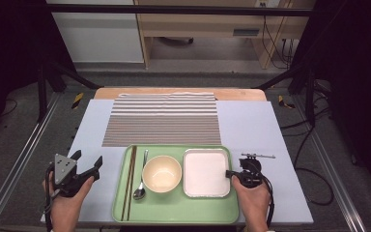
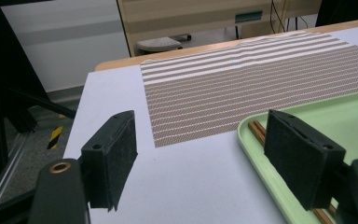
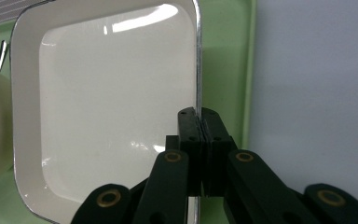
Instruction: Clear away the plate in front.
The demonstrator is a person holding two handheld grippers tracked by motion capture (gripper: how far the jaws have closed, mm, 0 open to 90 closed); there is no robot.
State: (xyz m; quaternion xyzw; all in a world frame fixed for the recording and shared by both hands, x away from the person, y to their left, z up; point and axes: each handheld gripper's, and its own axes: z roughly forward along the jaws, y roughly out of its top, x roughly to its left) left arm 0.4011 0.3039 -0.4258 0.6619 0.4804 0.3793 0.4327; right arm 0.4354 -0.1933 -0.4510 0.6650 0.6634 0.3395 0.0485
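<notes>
A green tray (image 1: 174,215) lies at the table's front. It holds brown chopsticks (image 1: 130,181), a spoon (image 1: 140,186), a cream bowl (image 1: 162,173) and a white square plate (image 1: 206,172). My right gripper (image 1: 230,174) is shut on the plate's right rim (image 3: 197,65), its two jaws pressed together over the edge (image 3: 199,122). My left gripper (image 1: 88,160) is open just left of the tray, above the bare table. Between its pads (image 2: 114,154) I see the table top, with the tray's corner (image 2: 251,135) and the chopstick ends (image 2: 257,129) by the right pad.
A brown-and-white striped placemat (image 1: 163,121) lies behind the tray on the light blue table cover (image 1: 251,125). Black frame legs stand at both sides of the table. A wooden desk and cables (image 1: 275,43) are beyond the far edge.
</notes>
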